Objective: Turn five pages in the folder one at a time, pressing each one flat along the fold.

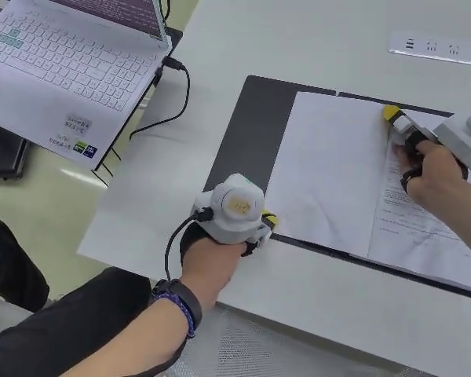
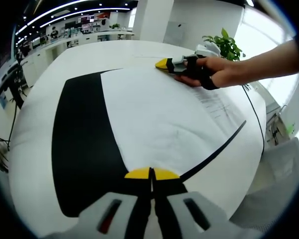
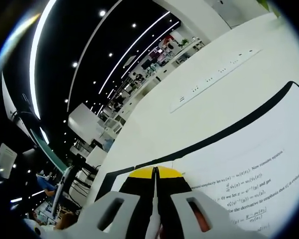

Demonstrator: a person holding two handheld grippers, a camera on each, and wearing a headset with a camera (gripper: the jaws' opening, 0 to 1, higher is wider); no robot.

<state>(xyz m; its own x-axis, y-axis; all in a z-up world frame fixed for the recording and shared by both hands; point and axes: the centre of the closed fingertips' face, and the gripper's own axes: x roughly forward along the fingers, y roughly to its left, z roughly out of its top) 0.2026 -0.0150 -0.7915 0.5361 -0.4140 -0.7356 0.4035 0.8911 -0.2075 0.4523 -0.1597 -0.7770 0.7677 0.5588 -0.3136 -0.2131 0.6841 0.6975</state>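
Observation:
A black folder [image 1: 247, 133] lies open on the white table. A blank white page [image 1: 330, 165] lies turned over onto its left half, and a printed page [image 1: 412, 228] shows on the right. My right gripper [image 1: 390, 113] is shut, its yellow tips down on the paper at the far end of the fold; in the left gripper view the right gripper [image 2: 162, 63] sits at the top of the blank page [image 2: 159, 114]. My left gripper [image 1: 268, 221] is shut with nothing in it, tips at the folder's near edge by the blank page's corner.
A white laptop [image 1: 71, 55] sits at the far left with a black cable [image 1: 169, 102] running across the table's left edge. A white power strip [image 1: 439, 49] lies beyond the folder. Bare table surrounds the folder.

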